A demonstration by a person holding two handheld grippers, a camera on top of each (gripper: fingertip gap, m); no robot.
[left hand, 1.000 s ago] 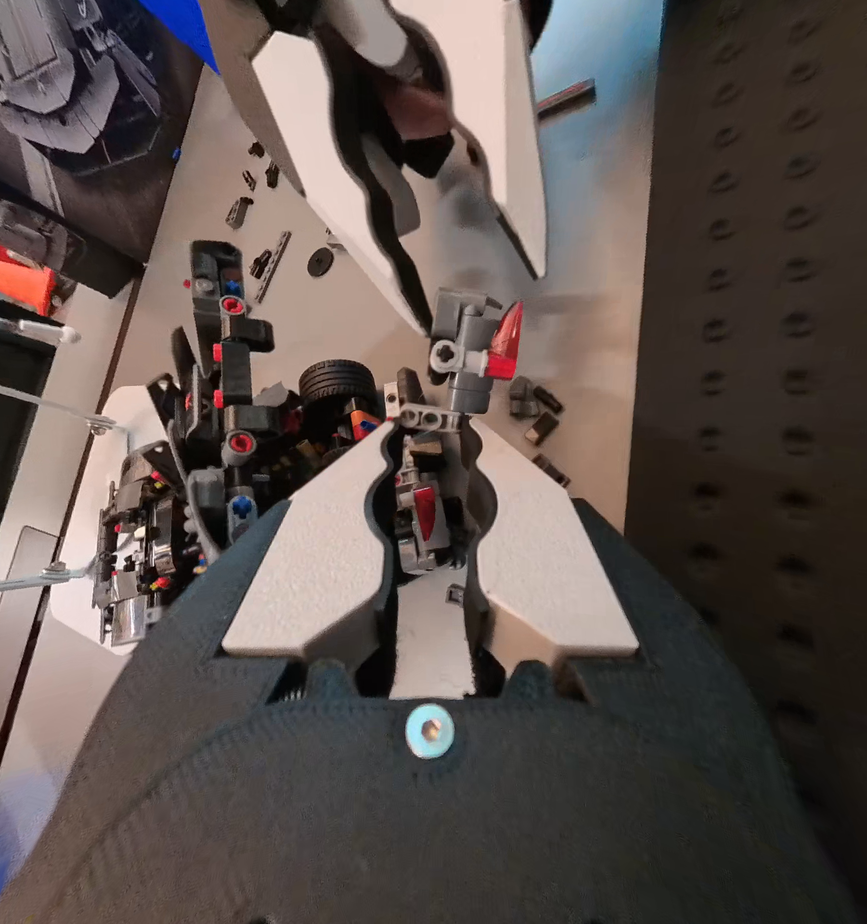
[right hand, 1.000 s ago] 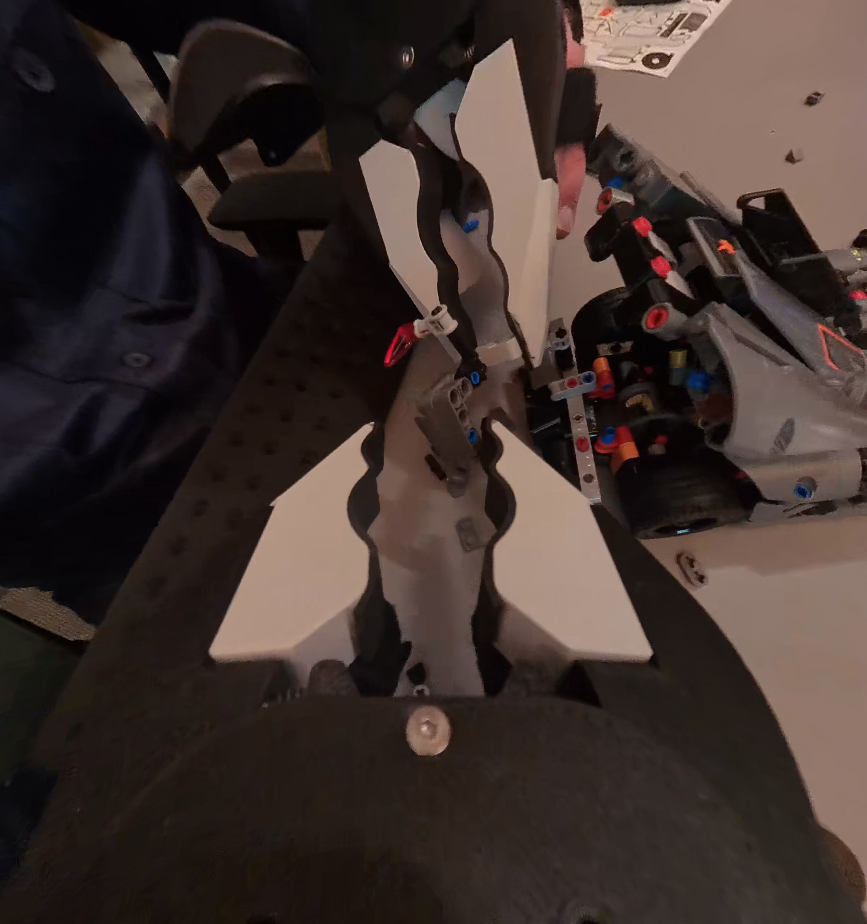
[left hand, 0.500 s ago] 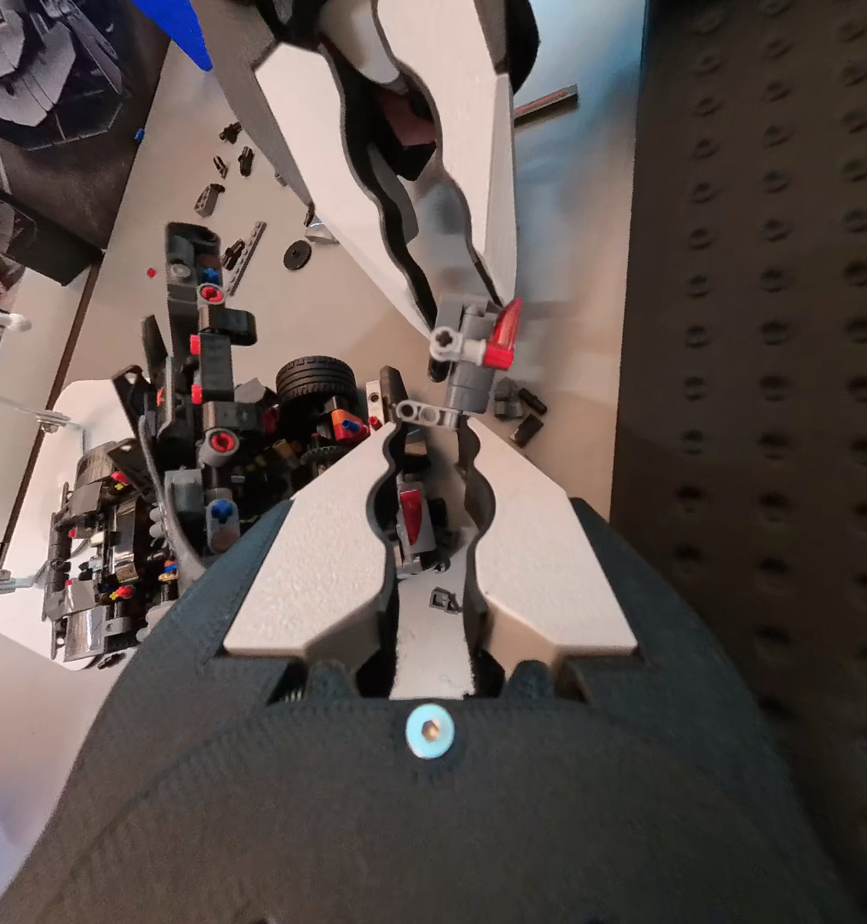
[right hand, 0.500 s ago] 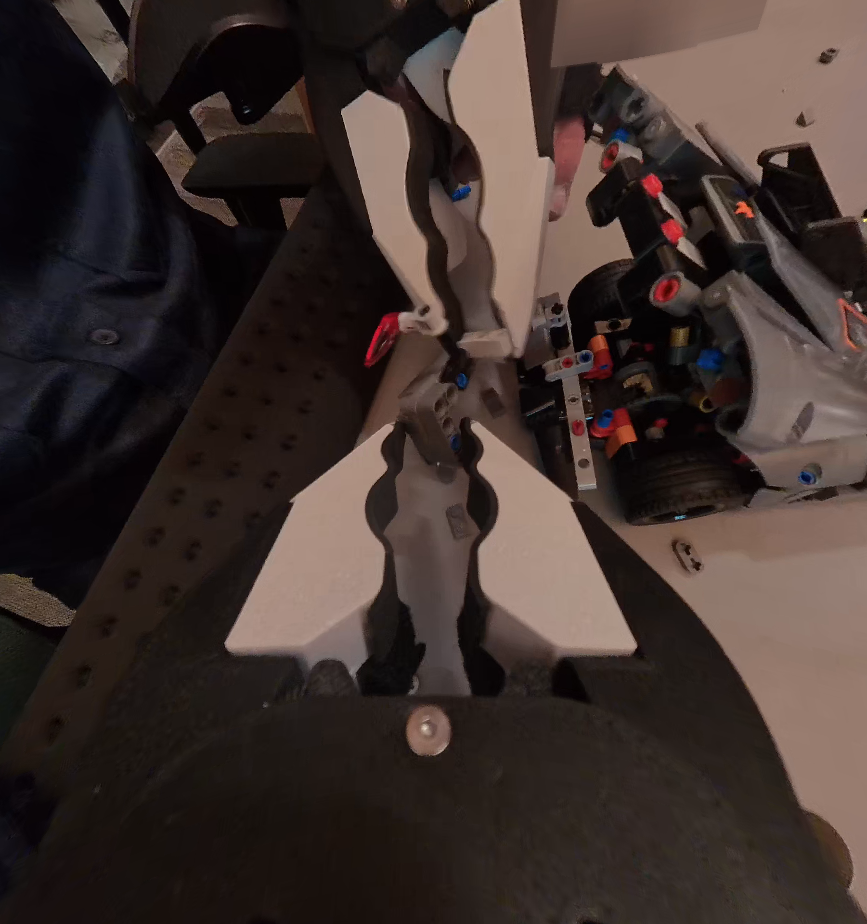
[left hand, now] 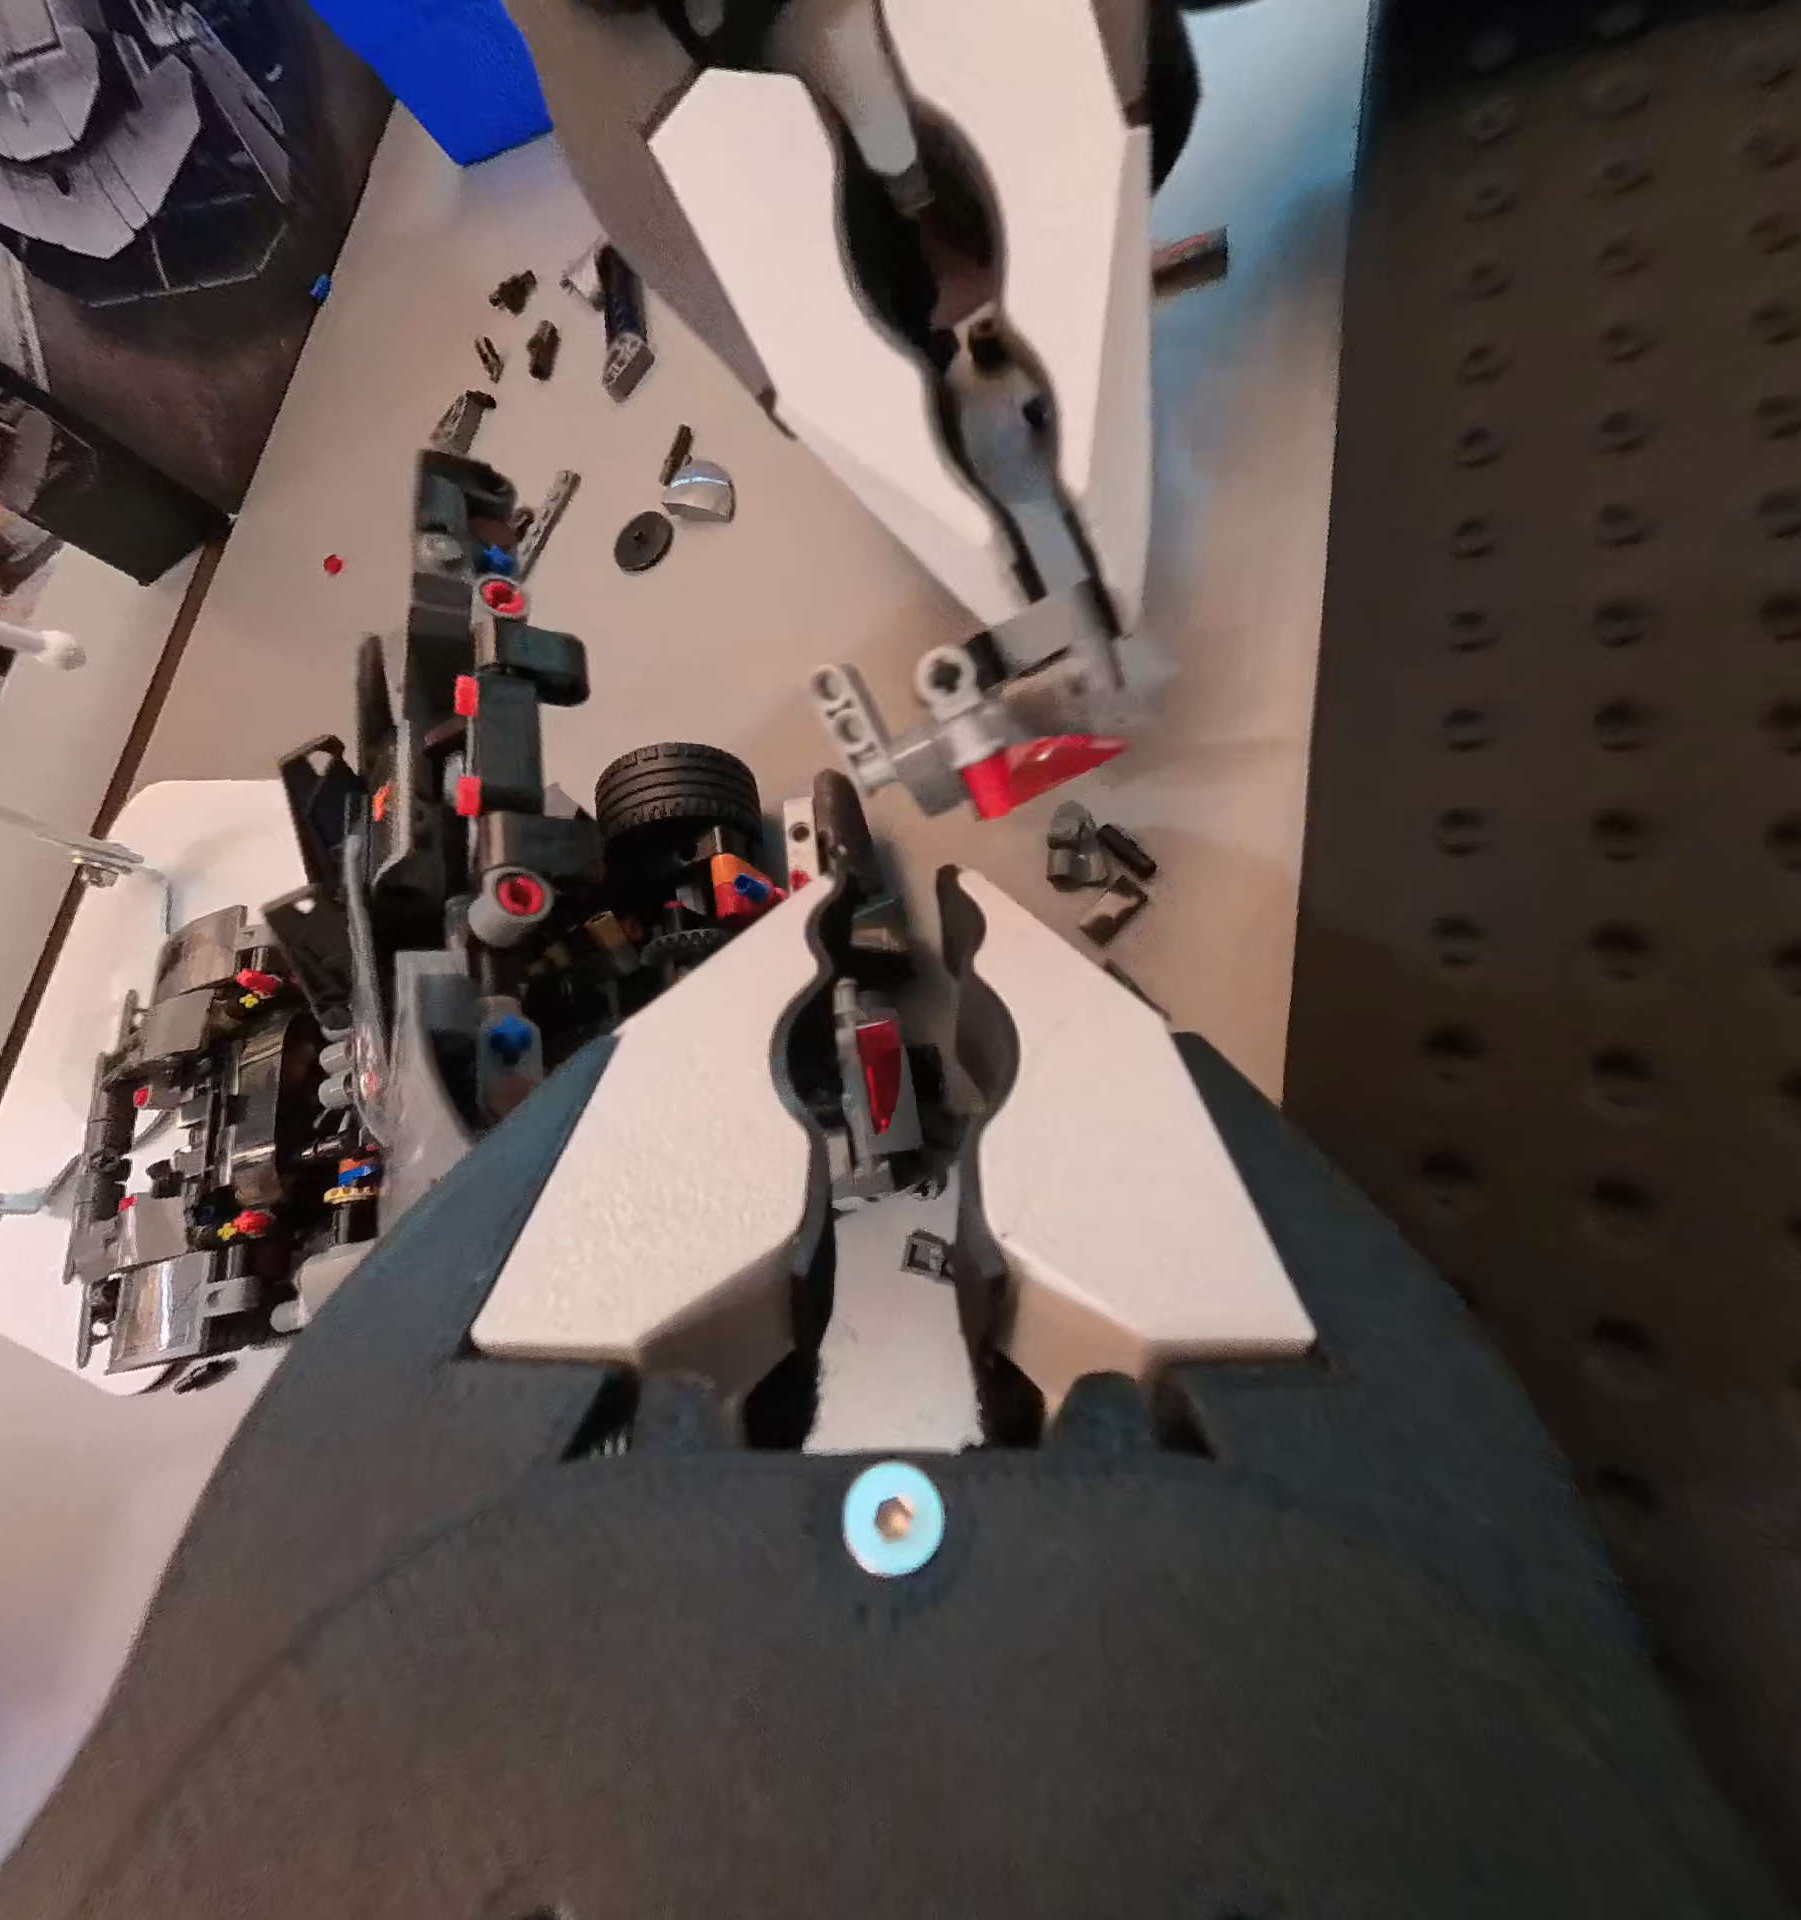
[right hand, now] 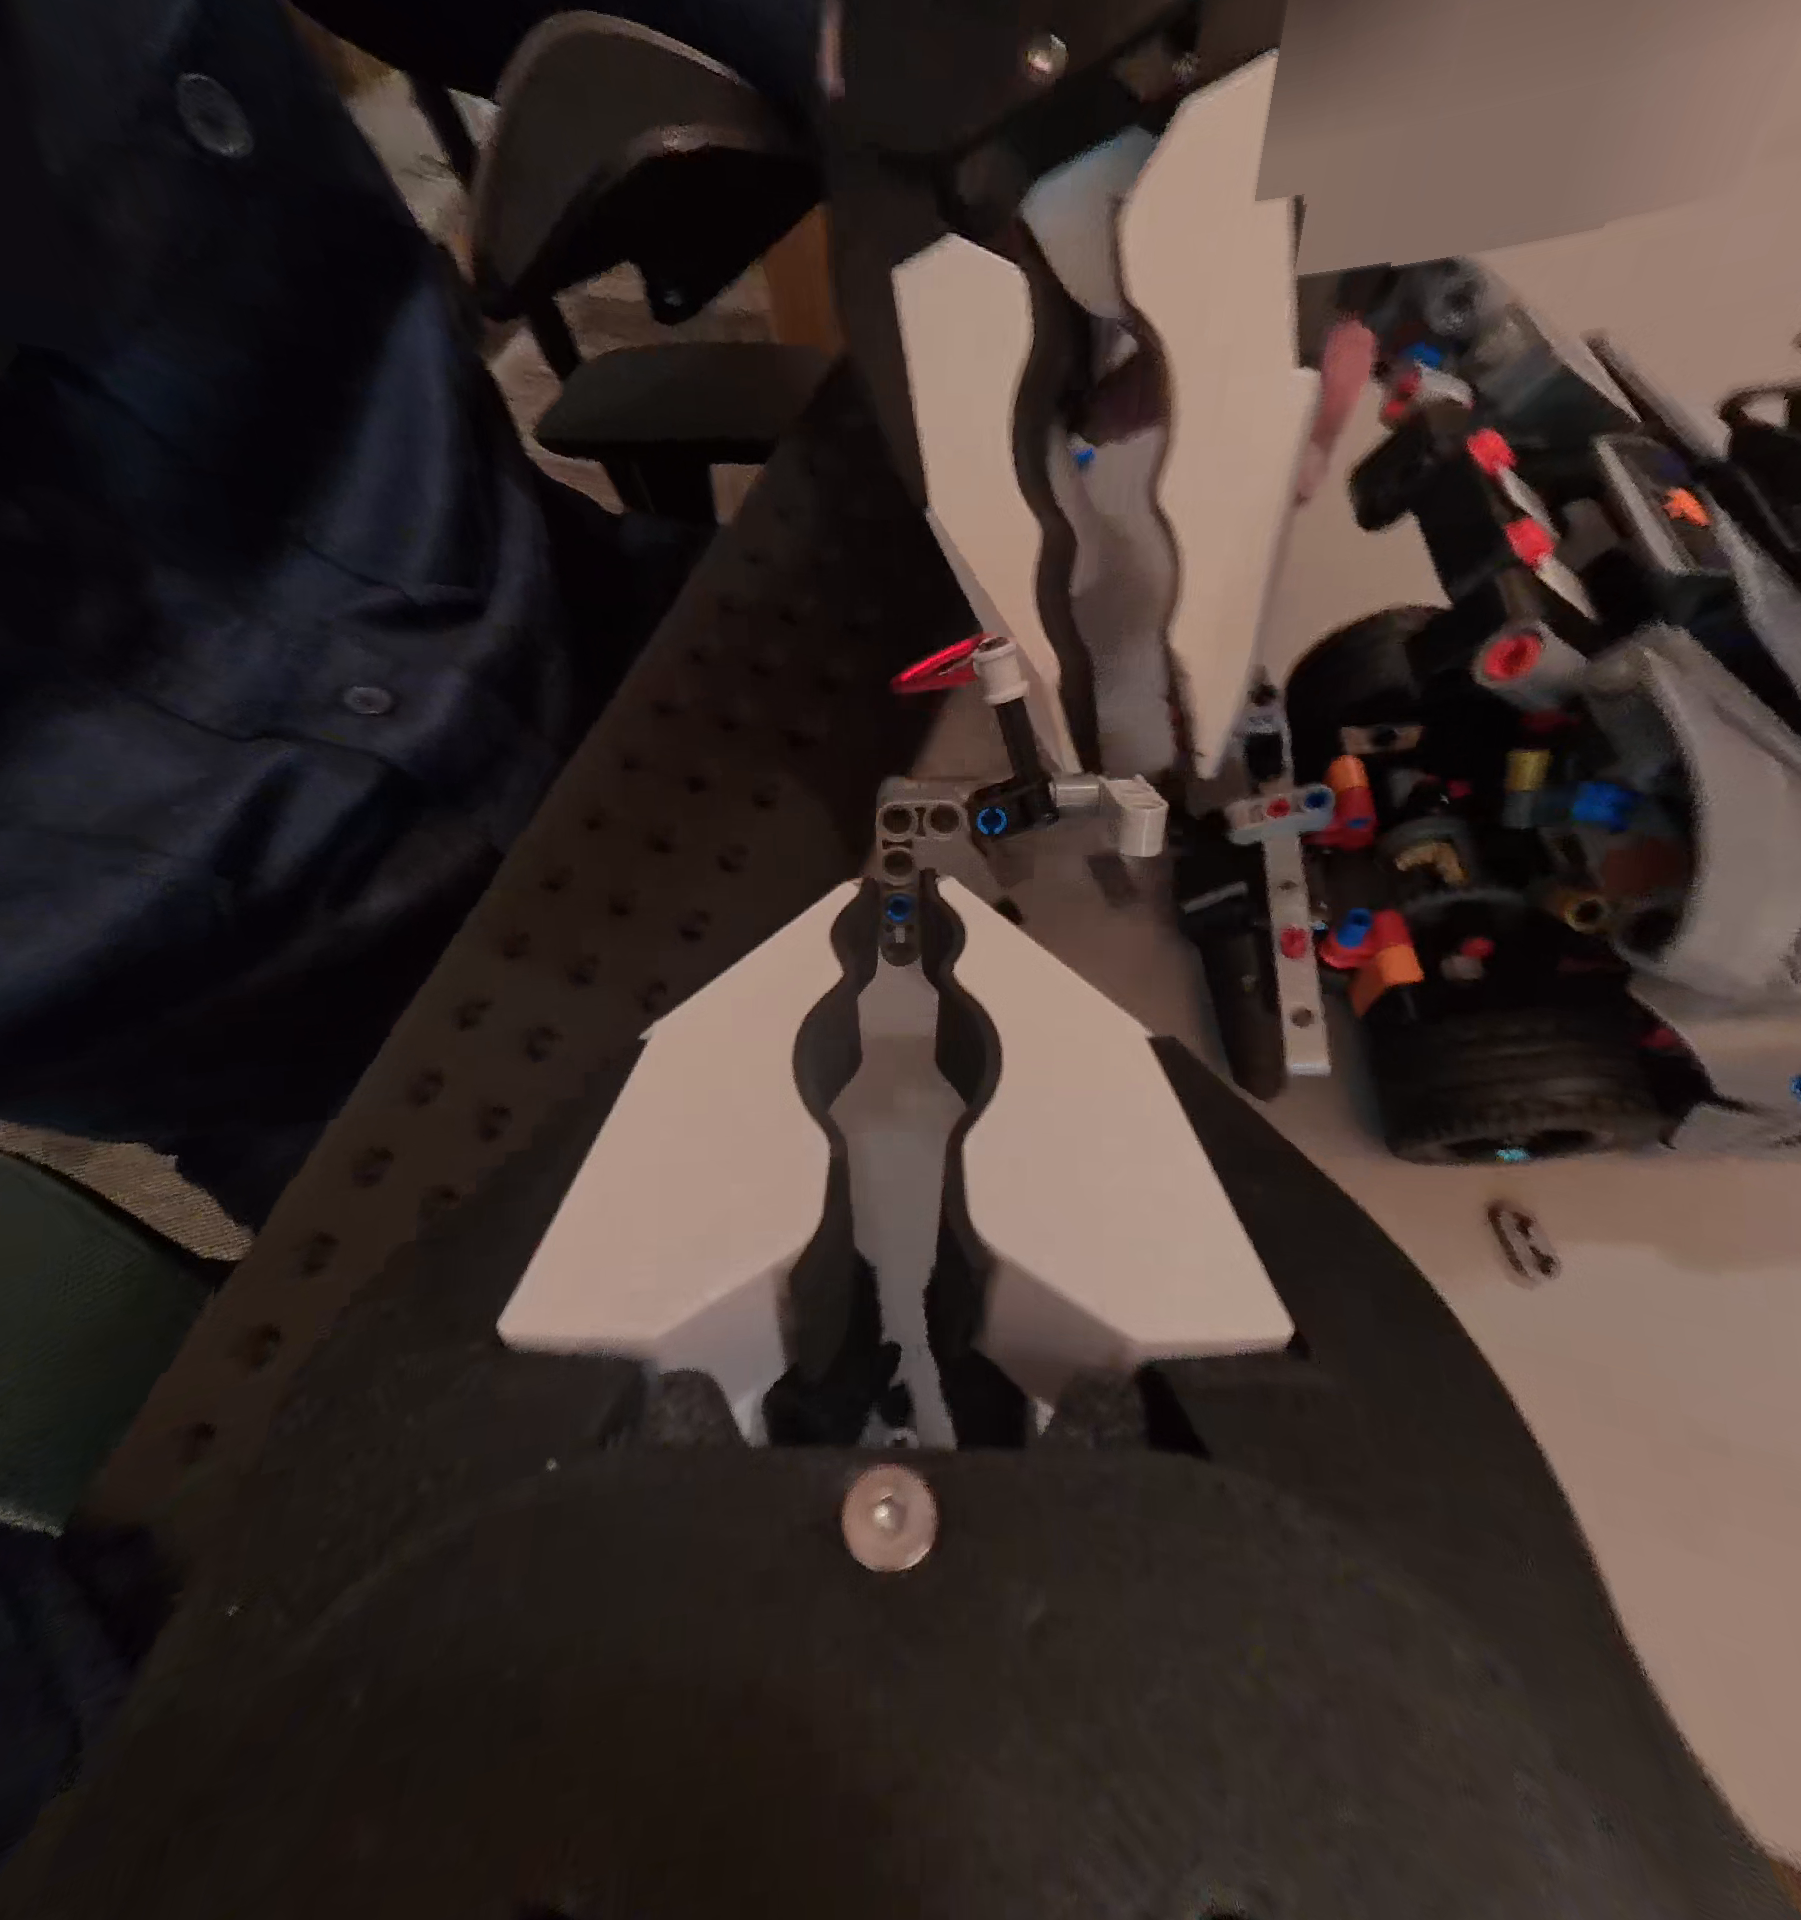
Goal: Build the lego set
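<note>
Right gripper [right hand: 898, 894] clamped on grey sub-assembly's [right hand: 911, 831] beam just ahead of its tips; left gripper [left hand: 891, 883] parted, empty; piece light, rigid, pin joints likely pop—grip the beam.

Grey sub-assy [left hand: 963, 717] w/ red wedge [left hand: 1041, 764]; black tyre [left hand: 678, 784]; white tbl [left hand: 1239, 436].

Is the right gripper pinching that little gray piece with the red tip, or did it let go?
Pinching. The right gripper is shut on the small gray piece, held above the table.
</note>
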